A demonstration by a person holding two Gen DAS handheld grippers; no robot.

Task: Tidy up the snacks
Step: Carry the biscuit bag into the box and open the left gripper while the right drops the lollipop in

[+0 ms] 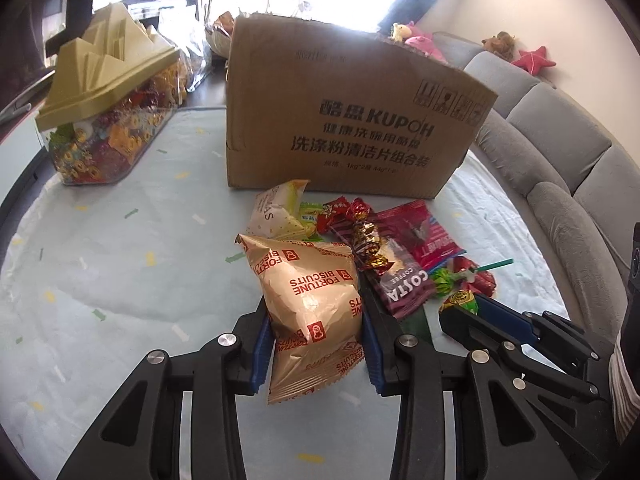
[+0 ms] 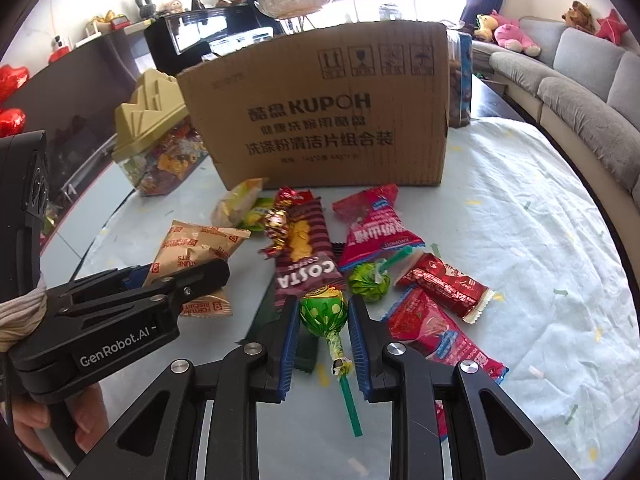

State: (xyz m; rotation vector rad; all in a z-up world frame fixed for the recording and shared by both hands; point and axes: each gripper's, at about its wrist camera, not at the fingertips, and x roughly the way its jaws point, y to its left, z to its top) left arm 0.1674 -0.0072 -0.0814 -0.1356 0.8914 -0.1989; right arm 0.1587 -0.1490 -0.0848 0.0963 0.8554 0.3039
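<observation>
My left gripper (image 1: 316, 320) is shut on a gold Fortune Biscuits bag (image 1: 312, 300), also seen in the right wrist view (image 2: 192, 252). My right gripper (image 2: 322, 316) has its pads against the head of a green lollipop (image 2: 323, 309), whose green stick points back toward me. Loose snacks lie ahead: a Costa coffee wafer pack (image 2: 306, 256), a second green lollipop (image 2: 368, 282), red packets (image 2: 444, 284), a pink-red pouch (image 2: 372, 228). A brown cardboard box (image 2: 320, 116) stands behind them. The right gripper shows in the left wrist view (image 1: 460, 312).
A clear snack container with an olive mountain-shaped lid (image 1: 108, 112) stands left of the box. The table has a pale blue cloth (image 2: 540, 240). A grey sofa (image 2: 580, 92) with plush toys curves along the right. A dark wrapper (image 2: 276, 320) lies under my right gripper.
</observation>
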